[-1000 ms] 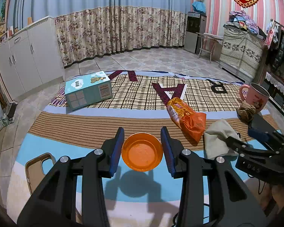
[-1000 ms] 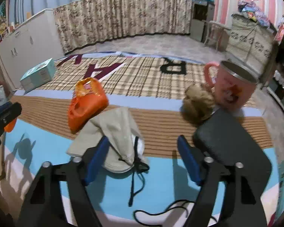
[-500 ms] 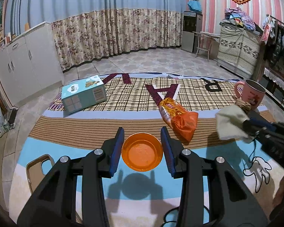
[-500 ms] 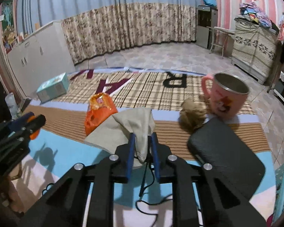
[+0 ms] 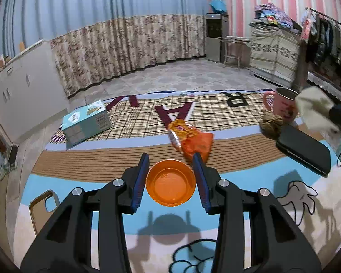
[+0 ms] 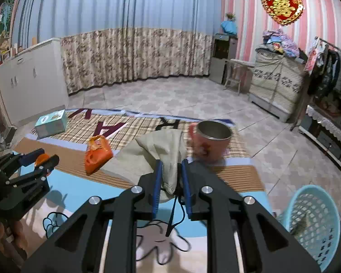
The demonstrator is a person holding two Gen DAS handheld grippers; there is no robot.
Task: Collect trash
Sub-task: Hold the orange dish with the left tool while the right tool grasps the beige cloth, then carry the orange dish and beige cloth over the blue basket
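My left gripper (image 5: pixel 170 179) is shut on a small orange bowl (image 5: pixel 170 185), held above the cartoon mat. My right gripper (image 6: pixel 171 177) is shut on a crumpled beige paper (image 6: pixel 161 150), lifted off the mat with a black cord hanging below it. In the left wrist view that paper (image 5: pixel 313 109) and the right gripper's tip show at the far right. An orange snack bag (image 5: pixel 191 141) lies on the mat ahead of the bowl. A brown crumpled wad (image 5: pixel 270 125) sits by the pink mug (image 5: pixel 282 104). A light blue mesh basket (image 6: pixel 311 223) stands at the lower right.
A teal tissue box (image 5: pixel 86 122) rests on the plaid part of the mat at left. A flat black case (image 5: pixel 304 152) lies right of the snack bag. A tan phone case (image 5: pixel 43 207) lies at the mat's near left. Cabinets, curtains and furniture ring the tiled floor.
The right gripper closed on the beige paper and raised it off the mat toward the right. The left gripper kept the orange bowl and drifted a little sideways.
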